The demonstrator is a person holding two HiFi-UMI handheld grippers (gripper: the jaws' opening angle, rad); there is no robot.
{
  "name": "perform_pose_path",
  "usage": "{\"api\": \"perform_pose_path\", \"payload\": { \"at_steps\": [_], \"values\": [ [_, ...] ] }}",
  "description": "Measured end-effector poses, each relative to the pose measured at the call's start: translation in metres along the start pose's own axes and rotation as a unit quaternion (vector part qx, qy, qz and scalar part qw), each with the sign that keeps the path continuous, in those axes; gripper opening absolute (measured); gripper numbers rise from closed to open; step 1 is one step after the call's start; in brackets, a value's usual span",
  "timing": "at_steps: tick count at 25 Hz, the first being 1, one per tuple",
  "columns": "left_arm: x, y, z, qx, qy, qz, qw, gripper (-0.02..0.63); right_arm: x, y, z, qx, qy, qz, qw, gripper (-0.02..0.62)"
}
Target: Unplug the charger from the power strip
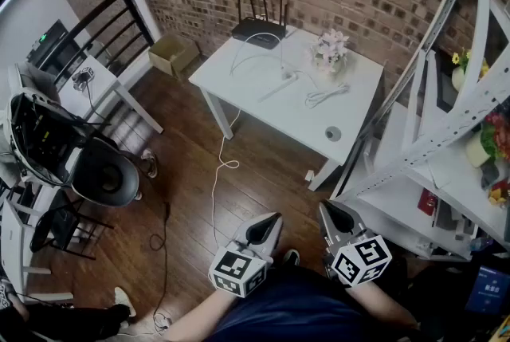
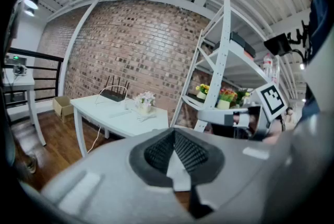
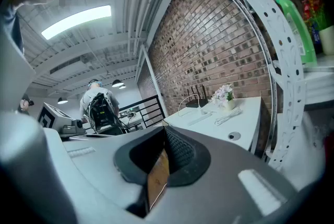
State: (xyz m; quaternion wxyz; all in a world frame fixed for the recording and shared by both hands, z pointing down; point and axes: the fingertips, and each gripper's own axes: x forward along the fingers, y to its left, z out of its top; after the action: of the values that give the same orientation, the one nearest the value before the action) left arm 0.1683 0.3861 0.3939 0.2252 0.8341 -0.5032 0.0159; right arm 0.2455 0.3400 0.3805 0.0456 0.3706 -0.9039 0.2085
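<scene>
Right now both of your claws hang low at six o'clock in the head view, well short of the work: the left claw (image 1: 265,229) and the right claw (image 1: 335,218) each have their jaws pressed together with nothing between them. The white desk (image 1: 351,117) stands at twelve o'clock across the wooden floor. On it the power strip (image 1: 276,86) lies as a thin white bar, and the small white lump at its far end looks like the charger (image 1: 288,76), though it is too small to be sure. A black router (image 1: 258,30) sits at eleven o'clock of the strip, a flower pot (image 1: 331,52) at one o'clock, and a loose white cable coil (image 1: 327,96) at four o'clock. To do this well, step up to the desk first, since neither claw can reach from here. Part both claws before you arrive. Pin the strip down with one claw and take the charger's body, not its cord, with the other. Pull straight out along the prongs, and keep clear of the flowers.
</scene>
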Motion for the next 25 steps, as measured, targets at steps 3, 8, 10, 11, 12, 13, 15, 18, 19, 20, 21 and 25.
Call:
{"api": "perform_pose_path", "payload": {
  "at_steps": [3, 8, 10, 11, 12, 13, 15, 18, 19, 20, 21, 25],
  "values": [
    [-0.001, 0.014, -0.003, 0.004, 0.002, 0.019, 0.9998, 0.006, 0.006, -0.004, 0.0, 0.002, 0.004, 0.001, 1.0, 0.011],
    [0.001, 0.039, -0.001, 0.005, 0.005, 0.03, 0.9995, 0.006, 0.029, -0.002, 0.0, 0.001, 0.009, 0.001, 1.0, 0.011],
    [0.007, 0.047, 0.0, -0.004, 0.013, 0.021, 0.9997, 0.006, 0.043, -0.003, -0.002, 0.0, 0.015, 0.002, 1.0, 0.011],
    [0.01, 0.053, 0.0, -0.005, 0.015, 0.017, 0.9997, 0.006, 0.05, -0.004, -0.002, 0.0, 0.018, 0.001, 1.0, 0.011],
    [0.014, 0.063, 0.002, -0.004, 0.015, 0.016, 0.9997, 0.006, 0.058, -0.006, -0.002, -0.001, 0.019, -0.002, 1.0, 0.011],
    [0.018, 0.075, 0.005, -0.001, 0.014, 0.017, 0.9998, 0.006, 0.067, -0.009, 0.0, -0.001, 0.019, -0.006, 1.0, 0.011],
    [0.027, 0.099, 0.017, 0.005, 0.009, 0.016, 0.9998, 0.006, 0.087, -0.014, 0.008, -0.002, 0.015, -0.017, 1.0, 0.011],
    [0.04, 0.123, 0.042, -0.002, 0.006, -0.007, 1.0, 0.006, 0.12, -0.019, 0.023, -0.008, 0.01, -0.034, 0.999, 0.011],
    [0.044, 0.131, 0.048, -0.005, 0.008, -0.014, 0.9999, 0.006, 0.131, -0.018, 0.027, -0.008, 0.011, -0.039, 0.999, 0.011],
    [0.046, 0.141, 0.054, -0.005, 0.011, -0.018, 0.9998, 0.006, 0.142, -0.017, 0.03, -0.009, 0.013, -0.043, 0.999, 0.011],
    [0.049, 0.151, 0.059, -0.006, 0.012, -0.022, 0.9997, 0.006, 0.154, -0.014, 0.033, -0.009, 0.015, -0.046, 0.999, 0.011],
    [0.053, 0.192, 0.073, -0.012, 0.014, -0.034, 0.9992, 0.006, 0.192, -0.008, 0.04, -0.022, 0.023, -0.061, 0.998, 0.011]
  ]
}}
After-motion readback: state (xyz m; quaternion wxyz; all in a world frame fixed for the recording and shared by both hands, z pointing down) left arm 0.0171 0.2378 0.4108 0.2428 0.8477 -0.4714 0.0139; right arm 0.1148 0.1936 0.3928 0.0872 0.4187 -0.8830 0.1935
